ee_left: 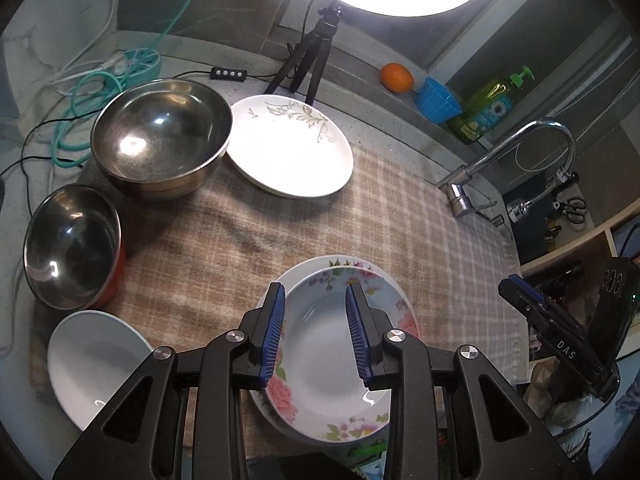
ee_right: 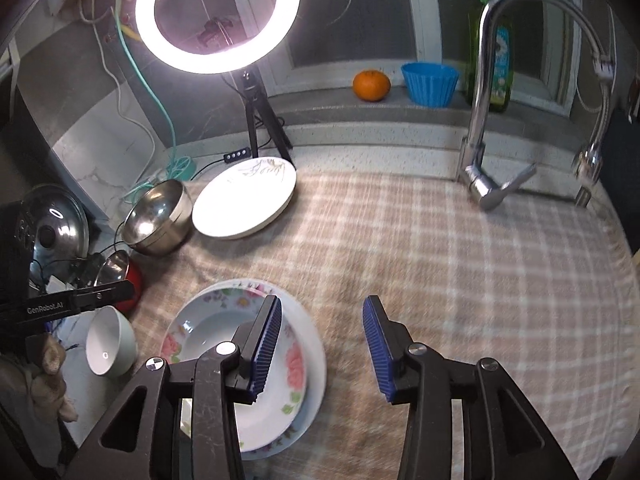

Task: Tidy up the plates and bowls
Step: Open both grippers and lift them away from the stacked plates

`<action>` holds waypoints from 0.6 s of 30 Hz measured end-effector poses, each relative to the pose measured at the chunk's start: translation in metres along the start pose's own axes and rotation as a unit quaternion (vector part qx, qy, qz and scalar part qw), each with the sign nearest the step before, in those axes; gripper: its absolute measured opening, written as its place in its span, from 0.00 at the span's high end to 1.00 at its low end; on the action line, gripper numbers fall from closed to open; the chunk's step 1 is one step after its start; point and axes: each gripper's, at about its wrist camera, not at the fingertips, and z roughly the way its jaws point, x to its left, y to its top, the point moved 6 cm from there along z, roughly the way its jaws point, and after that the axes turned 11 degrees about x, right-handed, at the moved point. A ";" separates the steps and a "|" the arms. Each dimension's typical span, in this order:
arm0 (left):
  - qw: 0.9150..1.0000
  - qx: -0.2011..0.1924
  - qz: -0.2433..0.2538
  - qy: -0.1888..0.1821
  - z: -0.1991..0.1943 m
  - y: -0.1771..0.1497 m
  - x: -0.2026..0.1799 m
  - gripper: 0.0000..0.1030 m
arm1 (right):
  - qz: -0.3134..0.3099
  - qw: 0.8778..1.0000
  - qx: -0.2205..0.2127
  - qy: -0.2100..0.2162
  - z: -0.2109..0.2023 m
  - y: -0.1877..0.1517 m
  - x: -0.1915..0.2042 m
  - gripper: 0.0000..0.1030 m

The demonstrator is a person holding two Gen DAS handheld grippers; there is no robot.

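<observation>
Above a desk (ee_right: 460, 148) spread with a beige checked cloth (ee_right: 440, 280), the left tool (ee_left: 316, 332) hangs over two stacked floral ceramic plates (ee_left: 340, 360), its blue-padded jaws parted and gripping nothing. The right tool (ee_right: 322, 352) hovers beside the same stack (ee_right: 248, 360), jaws apart and empty, over bare cloth reaching to the chrome tap (ee_right: 492, 120) at the far edge. Three plates show in all: the third, white with a leaf print (ee_left: 292, 148), lies at the back, just beside the larger steel bowl (ee_left: 160, 140). A second steel bowl with a red shell (ee_left: 72, 248) tilts at the cloth's left edge, near one white ceramic bowl (ee_left: 96, 360).
</observation>
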 end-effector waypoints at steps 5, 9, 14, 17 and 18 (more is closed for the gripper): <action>1.000 -0.025 -0.011 0.003 -0.010 0.019 -0.004 0.71 | -0.016 1.000 -0.007 0.005 -0.015 0.033 -0.012 0.62; 0.999 -0.040 -0.035 0.000 -0.009 0.033 -0.004 0.71 | -0.036 0.999 -0.019 0.008 -0.023 0.063 -0.018 0.62; 0.996 -0.057 -0.073 -0.006 -0.004 0.049 -0.003 0.71 | -0.058 0.998 -0.019 0.029 -0.021 0.103 -0.024 0.62; 0.993 -0.067 -0.095 -0.011 -0.004 0.061 -0.002 0.71 | -0.057 0.997 -0.012 0.049 -0.014 0.126 -0.028 0.62; 0.992 -0.070 -0.101 -0.012 -0.005 0.064 -0.003 0.71 | -0.060 0.997 -0.012 0.053 -0.013 0.133 -0.029 0.62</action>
